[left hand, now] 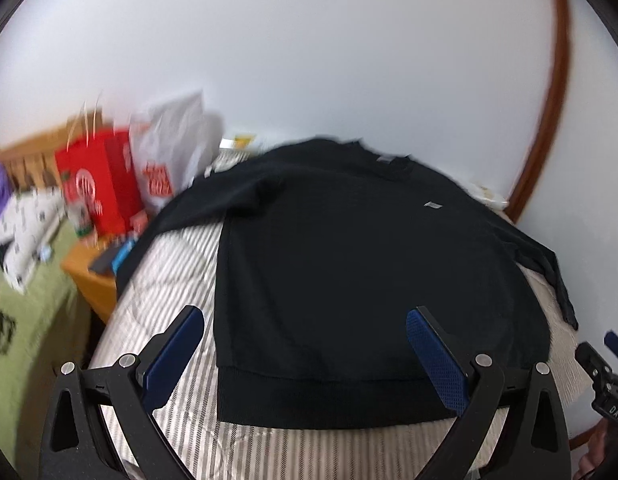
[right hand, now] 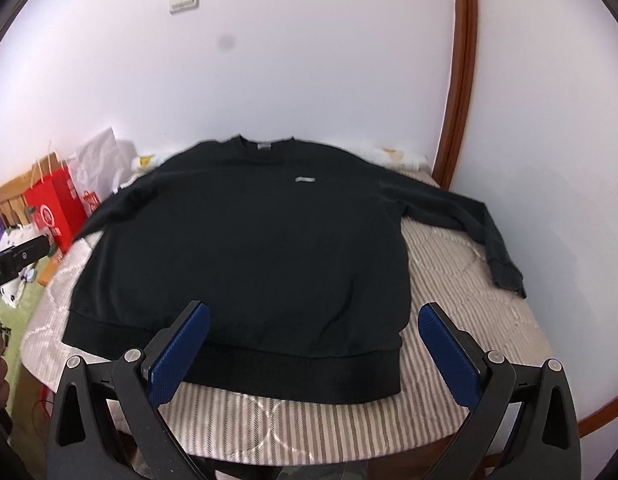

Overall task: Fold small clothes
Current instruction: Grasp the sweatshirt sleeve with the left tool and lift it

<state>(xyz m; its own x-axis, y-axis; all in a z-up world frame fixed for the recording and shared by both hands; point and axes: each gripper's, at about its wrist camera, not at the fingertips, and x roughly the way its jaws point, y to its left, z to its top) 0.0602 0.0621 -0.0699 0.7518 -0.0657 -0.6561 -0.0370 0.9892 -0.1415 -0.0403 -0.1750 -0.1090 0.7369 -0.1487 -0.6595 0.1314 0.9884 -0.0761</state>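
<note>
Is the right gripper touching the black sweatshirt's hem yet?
Cannot tell. In the right wrist view the right gripper is open, its fingers overlapping the black sweatshirt at the hem, but neither view plainly shows contact or a gap.

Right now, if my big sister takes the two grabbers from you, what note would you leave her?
Left gripper: open, holding nothing, over the sweatshirt's bottom hem on its left part.
Right gripper: open, holding nothing, over the hem's right part.
The black sweatshirt lies flat, front up, on the striped bed cover, collar toward the wall. Both sleeves are spread out; the right sleeve bends down near the bed's edge.
Done: the sweatshirt is laid out. No fold shows yet.
Left: fold the sleeves in, then fold the body. Probably start with a sleeve or the hem.
</note>
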